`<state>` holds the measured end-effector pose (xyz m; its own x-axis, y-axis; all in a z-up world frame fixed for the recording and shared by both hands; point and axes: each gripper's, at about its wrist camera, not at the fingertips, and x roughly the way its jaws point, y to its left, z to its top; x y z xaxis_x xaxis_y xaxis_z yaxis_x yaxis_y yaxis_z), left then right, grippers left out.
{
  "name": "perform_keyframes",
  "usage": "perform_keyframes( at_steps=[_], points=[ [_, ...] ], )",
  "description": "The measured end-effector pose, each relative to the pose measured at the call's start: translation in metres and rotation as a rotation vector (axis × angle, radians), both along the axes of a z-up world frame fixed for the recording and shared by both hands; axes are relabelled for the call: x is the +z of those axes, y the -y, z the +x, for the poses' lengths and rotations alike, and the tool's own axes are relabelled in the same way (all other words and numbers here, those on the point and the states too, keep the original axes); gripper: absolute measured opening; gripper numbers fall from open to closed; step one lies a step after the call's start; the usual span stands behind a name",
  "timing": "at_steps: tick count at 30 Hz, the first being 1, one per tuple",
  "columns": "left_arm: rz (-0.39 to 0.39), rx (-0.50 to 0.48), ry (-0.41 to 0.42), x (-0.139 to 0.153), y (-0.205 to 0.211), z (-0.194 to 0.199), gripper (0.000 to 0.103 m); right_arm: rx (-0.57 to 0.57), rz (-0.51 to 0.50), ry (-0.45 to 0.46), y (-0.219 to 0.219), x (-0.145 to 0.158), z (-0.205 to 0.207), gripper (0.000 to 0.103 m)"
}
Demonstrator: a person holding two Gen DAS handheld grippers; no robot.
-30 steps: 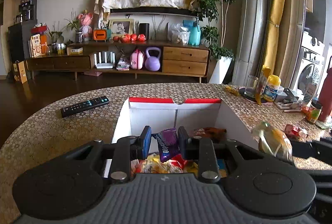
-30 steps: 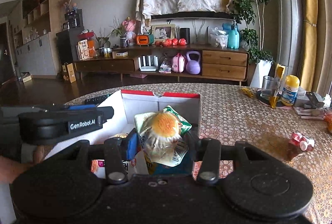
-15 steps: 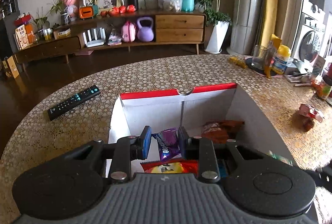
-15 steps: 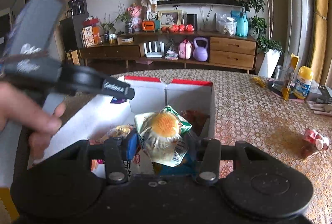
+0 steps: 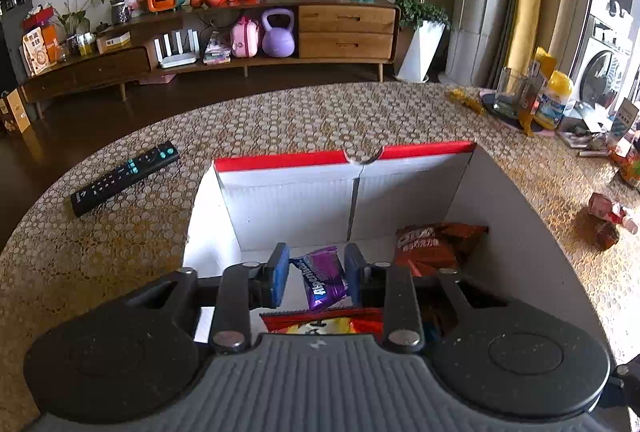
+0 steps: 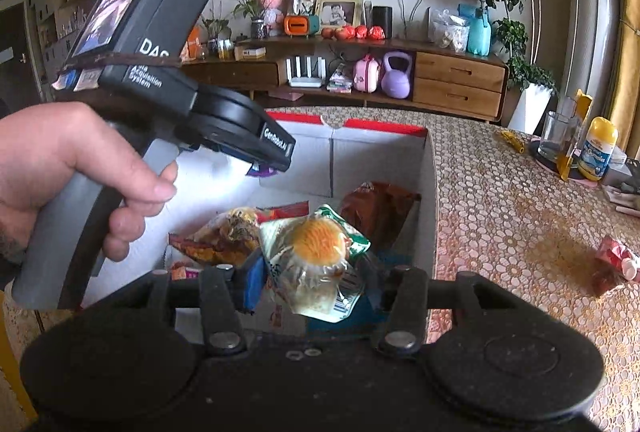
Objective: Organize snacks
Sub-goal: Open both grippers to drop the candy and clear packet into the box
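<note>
A white cardboard box (image 5: 280, 160) with a red rim stands open on the patterned table. My left gripper (image 5: 316, 272) reaches down into it. Its jaws are opening around a purple snack packet (image 5: 322, 280), which still hangs tilted between the pads. A brown packet (image 5: 436, 248) and a red-yellow packet (image 5: 320, 324) lie in the box. My right gripper (image 6: 316, 280) hovers over the box's near right part (image 6: 384, 126). Its jaws are starting to open, and a clear bun packet (image 6: 316, 248) is still pinched between them. A hand holds the left device (image 6: 160, 92) at the left.
A black remote (image 5: 124, 178) lies left of the box. A small red wrapped snack (image 6: 612, 260) sits on the table to the right. A glass and a yellow-capped bottle (image 5: 554, 100) stand at the far right edge.
The left gripper tipped down and moved forward deeper over the box, with the purple packet between its pads. The right gripper sank slightly with the bun packet, and the left device now fills its left side.
</note>
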<state>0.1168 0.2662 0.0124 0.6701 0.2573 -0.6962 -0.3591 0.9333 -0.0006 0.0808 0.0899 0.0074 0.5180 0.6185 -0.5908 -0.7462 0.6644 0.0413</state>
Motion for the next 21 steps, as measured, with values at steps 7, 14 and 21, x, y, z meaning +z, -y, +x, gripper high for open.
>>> perform_keyframes(
  at_steps=[7, 14, 21],
  points=[
    [0.028, 0.013, 0.051, 0.008, 0.003, -0.007, 0.073, 0.012, 0.022, 0.057, 0.004, 0.007, -0.01, 0.069],
    [0.046, 0.021, 0.065, 0.013, 0.008, -0.016, 0.073, -0.003, 0.04, 0.061, 0.014, 0.012, -0.014, 0.069],
    [0.069, 0.017, 0.113, 0.025, 0.027, -0.044, 0.078, -0.036, 0.059, 0.068, 0.028, 0.015, -0.017, 0.081]
  ],
)
